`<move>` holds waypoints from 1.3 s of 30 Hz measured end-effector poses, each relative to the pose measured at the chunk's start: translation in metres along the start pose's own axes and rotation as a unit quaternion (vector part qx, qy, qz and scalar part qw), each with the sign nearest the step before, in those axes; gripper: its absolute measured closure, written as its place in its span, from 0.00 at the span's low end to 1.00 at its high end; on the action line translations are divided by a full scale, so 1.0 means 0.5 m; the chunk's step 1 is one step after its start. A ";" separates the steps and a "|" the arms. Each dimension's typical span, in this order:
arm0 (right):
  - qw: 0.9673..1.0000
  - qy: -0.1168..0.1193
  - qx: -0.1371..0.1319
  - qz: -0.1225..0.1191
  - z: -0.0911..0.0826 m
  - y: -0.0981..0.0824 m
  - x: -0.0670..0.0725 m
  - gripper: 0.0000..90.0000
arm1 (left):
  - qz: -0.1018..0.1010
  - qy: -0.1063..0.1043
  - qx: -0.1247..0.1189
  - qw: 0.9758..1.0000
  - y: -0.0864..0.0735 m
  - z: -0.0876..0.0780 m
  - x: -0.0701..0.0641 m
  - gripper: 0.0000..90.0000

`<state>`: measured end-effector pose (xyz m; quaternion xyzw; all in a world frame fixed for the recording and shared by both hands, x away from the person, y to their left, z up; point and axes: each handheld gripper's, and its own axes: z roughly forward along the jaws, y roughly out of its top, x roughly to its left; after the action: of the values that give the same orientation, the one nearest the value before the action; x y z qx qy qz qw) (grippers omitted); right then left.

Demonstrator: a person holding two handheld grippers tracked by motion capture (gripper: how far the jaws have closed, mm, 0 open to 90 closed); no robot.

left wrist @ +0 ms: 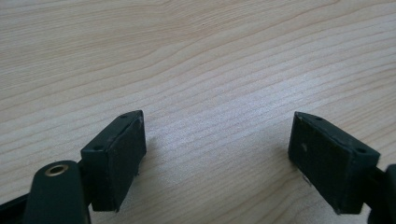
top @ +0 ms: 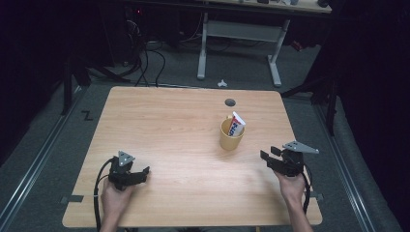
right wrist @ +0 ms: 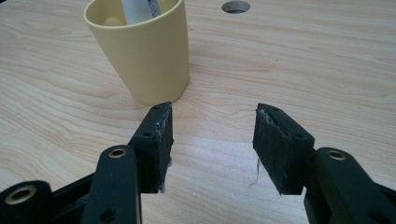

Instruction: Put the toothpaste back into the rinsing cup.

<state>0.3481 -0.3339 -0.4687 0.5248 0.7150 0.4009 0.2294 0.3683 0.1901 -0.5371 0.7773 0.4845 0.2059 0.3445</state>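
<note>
On inspection, a yellow cup (top: 231, 136) stood upright on the wooden table (top: 169, 121), right of centre in the high view, with a toothpaste tube (top: 236, 124) standing in it, leaning against the rim and projecting above it. A round cable hole (top: 230, 102) lay in the tabletop just above the cup in that frame. The right gripper (top: 266, 157) was held at the lower right of the high view, near the cup but apart from it, with a clear strip of bare table between. In the right gripper view the cup (right wrist: 144, 51) occupied the upper left, beyond the left jaw, and the tube (right wrist: 139, 9) showed inside it; the jaws stood partly apart with nothing but tabletop between the pads, so this gripper grasped nothing. The left gripper (top: 142, 173) sat at the lower left of the high view, well apart from the cup; in the left gripper view its jaws were spread wide over bare wood (left wrist: 196, 70), likewise released and empty. Judged from this layout, the placing of the tube in the cup appeared complete, and both hands looked to be at rest positions. No further item awaiting handling was visible on the table.
</note>
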 end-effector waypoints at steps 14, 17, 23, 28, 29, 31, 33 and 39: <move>1.000 -0.003 0.019 -0.003 0.022 -0.020 0.003 0.56 | 0.001 0.000 0.000 1.000 0.000 0.000 0.000 0.22; 1.000 -0.002 0.022 0.002 0.026 -0.024 0.004 0.56 | 0.001 0.000 0.000 1.000 0.000 0.000 0.000 0.22; 1.000 -0.006 0.029 0.001 0.039 -0.030 0.006 0.56 | 0.001 0.000 0.000 1.000 0.000 0.000 0.000 0.22; 1.000 -0.007 0.028 0.003 0.047 -0.034 0.006 0.56 | 0.001 0.000 0.000 1.000 0.000 0.000 0.000 0.22; 1.000 -0.007 0.030 0.004 0.048 -0.035 0.005 0.56 | 0.001 0.000 0.000 1.000 0.000 0.000 0.000 0.22; 0.999 -0.009 0.030 0.005 0.050 -0.035 0.006 0.56 | 0.001 0.000 0.000 1.000 0.000 0.000 0.000 0.22; 1.000 -0.008 0.028 0.002 0.053 -0.035 0.007 0.55 | 0.001 0.000 0.000 1.000 0.000 0.000 0.000 0.22; 0.999 -0.007 0.032 0.001 0.064 -0.037 0.012 0.55 | 0.001 0.000 0.000 1.000 0.000 0.000 0.000 0.22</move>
<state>0.3595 -0.3203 -0.5017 0.5352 0.7253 0.3746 0.2174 0.3682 0.1901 -0.5370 0.7778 0.4841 0.2059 0.3441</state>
